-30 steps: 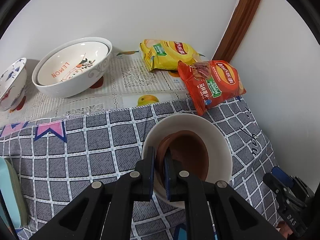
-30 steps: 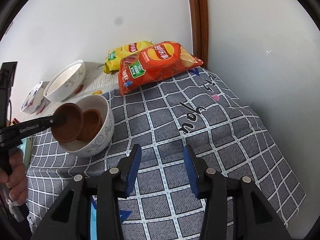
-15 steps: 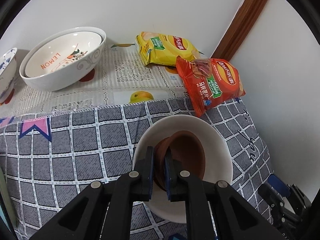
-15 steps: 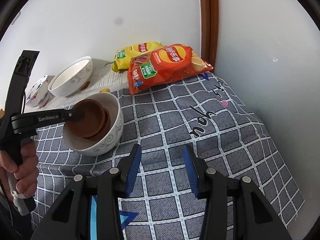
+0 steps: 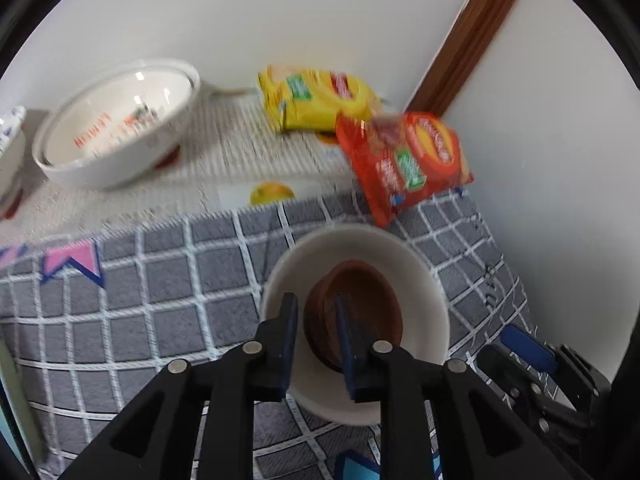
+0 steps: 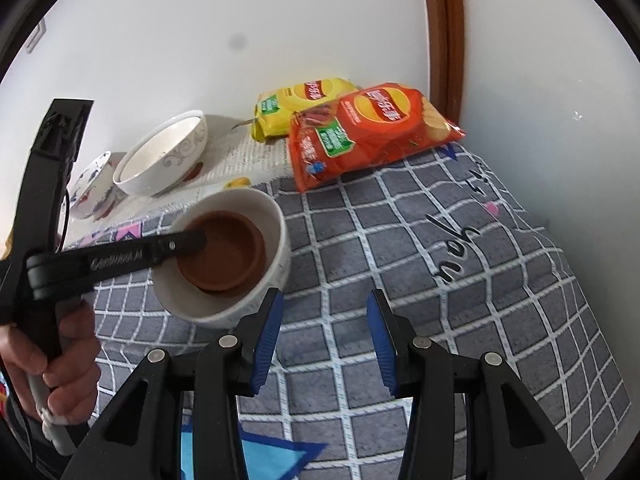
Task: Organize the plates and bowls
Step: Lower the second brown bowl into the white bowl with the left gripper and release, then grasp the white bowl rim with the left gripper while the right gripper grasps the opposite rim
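Observation:
A white bowl [image 5: 424, 276] [image 6: 276, 256] stands on the grey checked cloth and holds stacked brown bowls [image 5: 368, 304] [image 6: 228, 252]. My left gripper [image 5: 316, 332] reaches into it; its jaws stand slightly apart astride the near rim of the brown bowls, no longer clamped. In the right wrist view the left gripper [image 6: 192, 242] enters the white bowl from the left. My right gripper [image 6: 324, 336] is open and empty above the cloth, just right of the white bowl.
A large white lemon bowl [image 5: 116, 128] [image 6: 164, 156] and a small blue-patterned bowl [image 5: 10, 152] [image 6: 94, 184] stand at the back left. A yellow crisp bag [image 5: 316, 100] and a red crisp bag [image 5: 404, 164] lie by the back wall. A wall closes the right side.
The left gripper lowered the brown bowl onto the other one in the white bowl, and its jaws have parted. The right gripper stayed open and drifted a little.

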### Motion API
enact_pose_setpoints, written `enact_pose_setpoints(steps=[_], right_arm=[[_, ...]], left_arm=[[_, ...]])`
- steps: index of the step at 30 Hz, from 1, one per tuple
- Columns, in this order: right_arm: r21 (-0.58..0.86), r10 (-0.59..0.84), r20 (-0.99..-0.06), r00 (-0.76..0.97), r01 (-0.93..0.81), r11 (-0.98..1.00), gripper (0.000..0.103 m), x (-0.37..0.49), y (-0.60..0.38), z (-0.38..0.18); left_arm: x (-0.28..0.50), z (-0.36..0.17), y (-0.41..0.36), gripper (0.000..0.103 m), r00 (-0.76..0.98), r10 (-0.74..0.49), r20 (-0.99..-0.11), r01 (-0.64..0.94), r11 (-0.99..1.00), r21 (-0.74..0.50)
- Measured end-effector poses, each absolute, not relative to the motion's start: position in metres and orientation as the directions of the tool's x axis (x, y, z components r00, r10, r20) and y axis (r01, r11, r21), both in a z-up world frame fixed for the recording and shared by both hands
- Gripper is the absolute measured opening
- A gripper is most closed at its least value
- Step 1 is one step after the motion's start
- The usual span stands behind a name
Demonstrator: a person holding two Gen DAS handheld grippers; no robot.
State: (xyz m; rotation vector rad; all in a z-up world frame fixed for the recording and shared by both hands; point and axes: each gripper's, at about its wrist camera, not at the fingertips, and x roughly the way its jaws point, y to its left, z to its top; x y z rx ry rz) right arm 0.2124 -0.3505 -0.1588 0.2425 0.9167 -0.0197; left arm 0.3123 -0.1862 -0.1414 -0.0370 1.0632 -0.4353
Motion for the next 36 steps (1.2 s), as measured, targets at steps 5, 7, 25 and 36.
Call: enact_pose_setpoints(steps=[5,7,25,36], right_arm=[[0.219,0.107,-0.781,0.616,0.109,0.970,0.043,0.233,-0.342,-0.153],[0.227,0.113,-0.790,0.602,0.117,0.967,0.043,0.242,-0.339,-0.157],[0.212,0.104,-0.871,0.480,0.175,0.962,0.018,0.284,-0.330,-0.197],[0.227,0.126,-0.871,0.475,0.161,0.960,0.011,0.292,-0.326,-0.206]], left_arm=[[0.311,-0.129,-0.176,0.029,0.457,-0.286,-0.842,0.301,0.941,-0.156],[0.313,-0.134,-0.172,0.029,0.437,-0.276,-0.856,0.293,0.944,-0.155],[0.325,-0.176,-0.183,0.022,0.345,-0.227,-0.911,0.303,0.945,-0.121],[0.328,-0.186,-0.190,0.012,0.329,-0.238,-0.914,0.303,0.943,-0.136]])
